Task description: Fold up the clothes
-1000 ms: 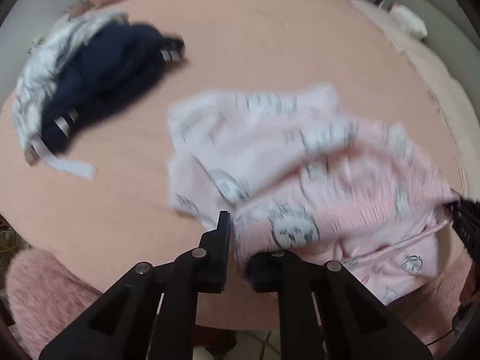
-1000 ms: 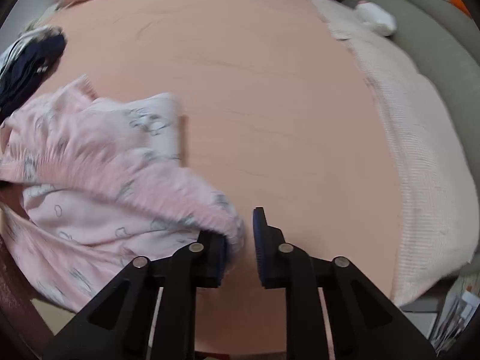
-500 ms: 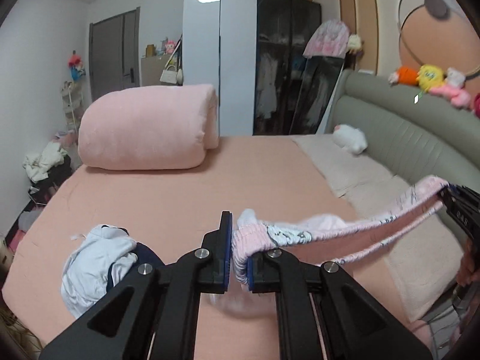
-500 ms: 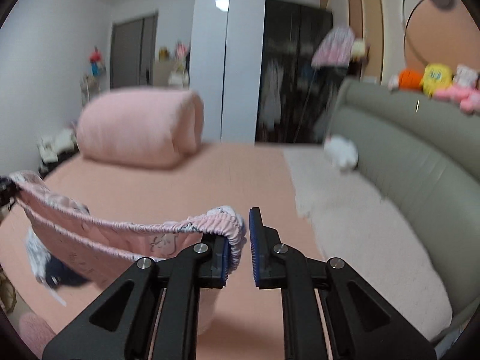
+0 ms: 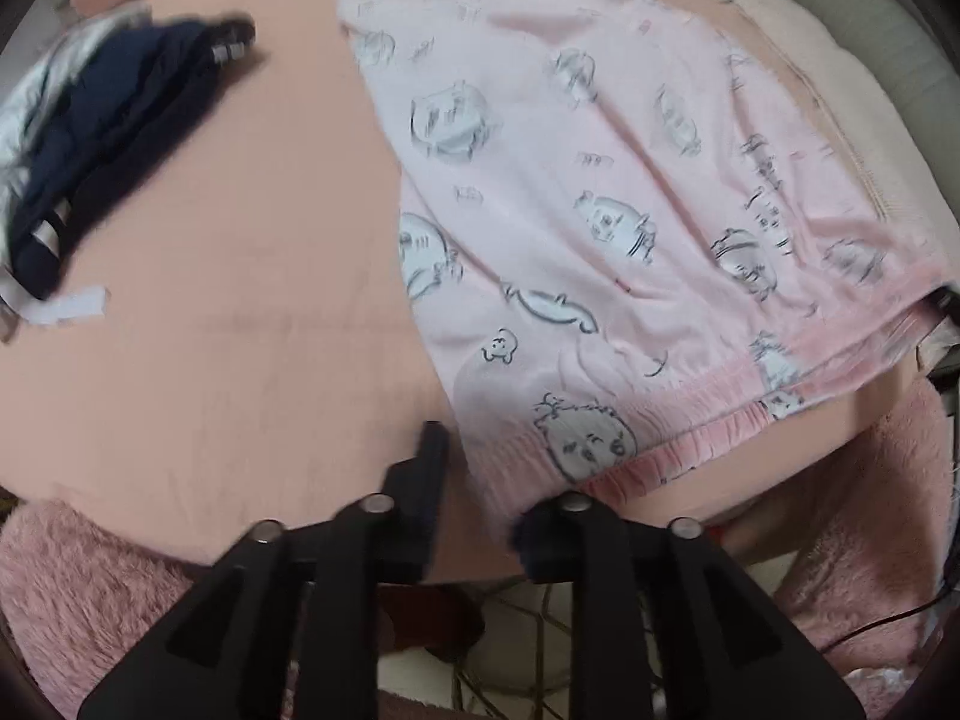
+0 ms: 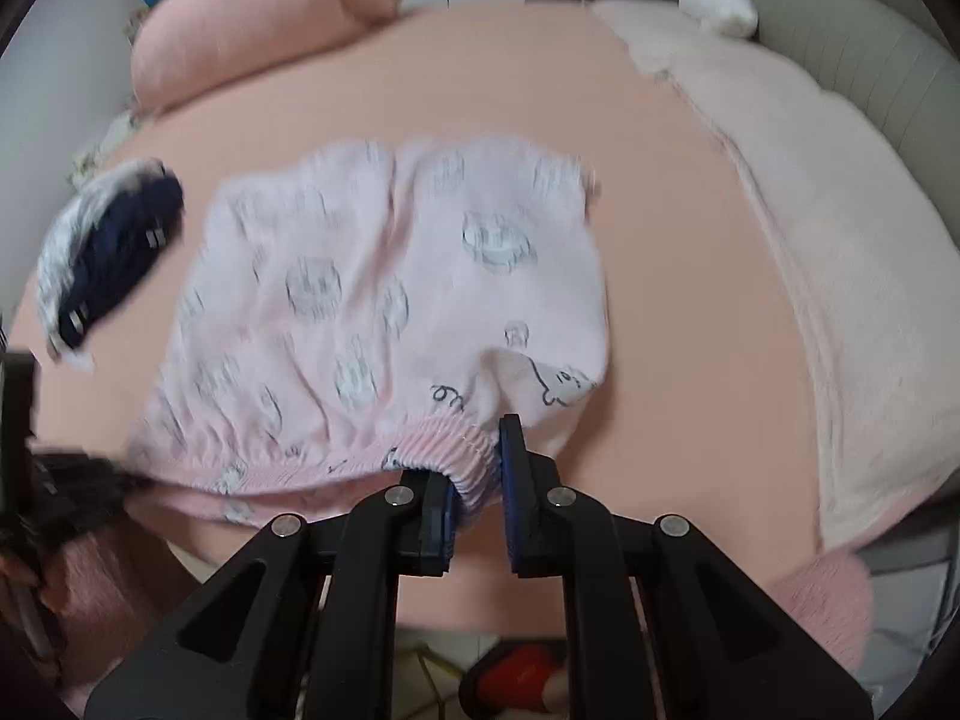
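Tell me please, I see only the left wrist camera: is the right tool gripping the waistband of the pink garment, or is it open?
Observer: The right tool is shut on the ribbed waistband, at one end of the pink garment.
Operator: What lies beyond the far hem?
Observer: Bare sheet of the bed, then a rolled pink blanket; the hem does not touch it.
Operator: Is anything below the right tool, past the bed edge?
Observer: A red object on the floor; I cannot tell what it is.
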Tool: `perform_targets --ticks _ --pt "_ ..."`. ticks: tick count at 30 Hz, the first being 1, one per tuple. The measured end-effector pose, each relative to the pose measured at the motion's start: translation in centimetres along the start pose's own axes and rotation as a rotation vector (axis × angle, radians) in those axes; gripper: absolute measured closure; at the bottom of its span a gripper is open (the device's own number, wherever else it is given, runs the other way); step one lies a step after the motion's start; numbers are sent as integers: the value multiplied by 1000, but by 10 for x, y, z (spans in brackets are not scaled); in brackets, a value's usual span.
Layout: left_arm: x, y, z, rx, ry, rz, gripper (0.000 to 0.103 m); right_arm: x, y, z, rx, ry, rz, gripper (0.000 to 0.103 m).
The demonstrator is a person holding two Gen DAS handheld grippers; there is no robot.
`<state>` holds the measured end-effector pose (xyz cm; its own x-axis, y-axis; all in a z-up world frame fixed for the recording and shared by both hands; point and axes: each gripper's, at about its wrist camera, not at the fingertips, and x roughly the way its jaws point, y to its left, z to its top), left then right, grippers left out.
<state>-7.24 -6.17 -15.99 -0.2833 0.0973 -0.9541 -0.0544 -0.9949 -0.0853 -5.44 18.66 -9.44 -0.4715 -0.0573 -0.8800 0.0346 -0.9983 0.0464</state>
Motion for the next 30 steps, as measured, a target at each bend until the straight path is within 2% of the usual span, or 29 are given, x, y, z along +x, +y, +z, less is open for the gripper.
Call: perform_targets --ticks 1,2,4,7,13,16,18,19,21,22,23,25,30 --pt "-8 -2 1 23 -37 7 55 2 0 -5 -5 4 0 92" --pt "-18 -4 2 54 -81 12 50 2 -2 -7 0 1 13 91" --pt "-29 -14 5 140 -139 23 50 4 -4 -10 12 3 45 90" --pt "-31 -42 7 292 -161 58 50 5 -3 -12 22 3 89 90" --pt "-24 -114 3 538 -138 80 50 -18 16 -17 12 -8 167 84" --pt "-10 -134 -1 644 -97 99 50 -24 20 -18 -1 -9 162 84" --pt "1 -138 -1 672 -67 122 50 -24 22 -17 -6 -5 171 84" --pt "5 -139 0 680 -57 130 48 -23 23 -18 -6 -3 171 84" --pt "2 -136 1 669 -67 126 59 -21 25 -16 -7 4 170 83" --pt "0 -132 3 649 -79 134 79 -19 27 -18 -9 12 168 79" --pt "-3 -129 4 629 -91 142 82 -17 29 -20 -10 20 165 77" --pt "-9 -120 8 581 -115 148 84 -11 34 -24 -12 39 161 74" --pt "-37 -75 20 340 -206 143 85 5 47 -33 -49 110 135 73"
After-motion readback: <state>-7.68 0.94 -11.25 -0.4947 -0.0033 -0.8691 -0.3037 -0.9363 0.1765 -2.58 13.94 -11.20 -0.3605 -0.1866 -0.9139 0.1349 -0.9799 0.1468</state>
